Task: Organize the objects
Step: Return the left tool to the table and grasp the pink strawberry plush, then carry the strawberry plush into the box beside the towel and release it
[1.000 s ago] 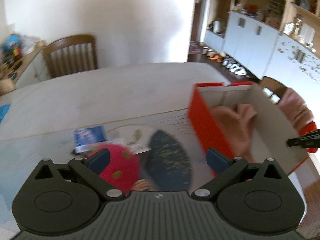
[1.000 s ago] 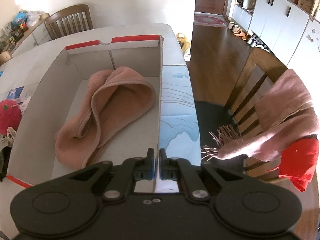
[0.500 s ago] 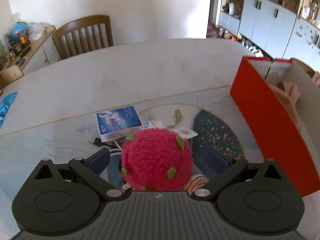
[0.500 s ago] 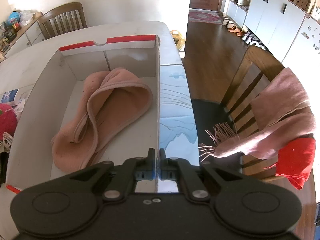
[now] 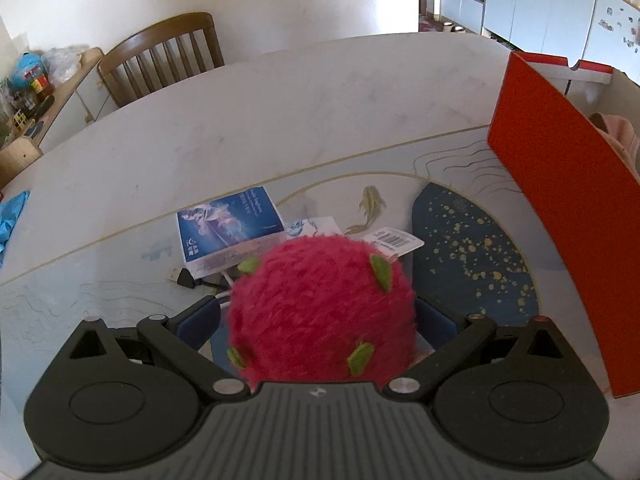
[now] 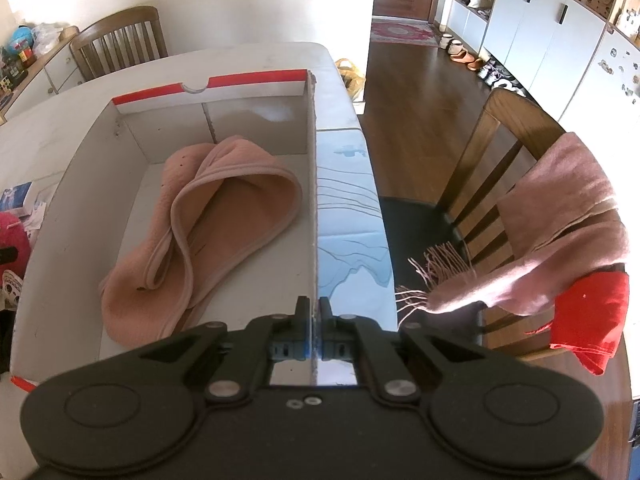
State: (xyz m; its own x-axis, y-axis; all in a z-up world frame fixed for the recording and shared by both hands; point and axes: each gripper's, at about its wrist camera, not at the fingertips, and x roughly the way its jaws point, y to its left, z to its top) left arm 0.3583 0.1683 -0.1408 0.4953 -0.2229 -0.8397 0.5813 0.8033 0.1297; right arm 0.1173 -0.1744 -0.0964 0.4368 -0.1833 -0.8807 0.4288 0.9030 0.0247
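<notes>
The fuzzy pink ball (image 5: 320, 312) with green flecks, seen a second ago low and partly hidden at the left finger, is now framed squarely between the spread fingers of the left gripper (image 5: 318, 320), and the red box wall (image 5: 560, 208) is pushed out to the right edge of that view. No pad contact with the ball can be made out. The right gripper (image 6: 313, 320) is unchanged, its fingers clamped together on the near right wall of the open cardboard box (image 6: 312, 184), where a pink cloth (image 6: 212, 228) is laid on the floor. Behind the ball, toward the tabletop's middle, a blue booklet (image 5: 228, 232), a barcode tag (image 5: 394, 240) and a black plug (image 5: 185, 278) are crowded. A scarf (image 6: 560, 224) is draped over the chair (image 6: 504, 136) off the right edge.
</notes>
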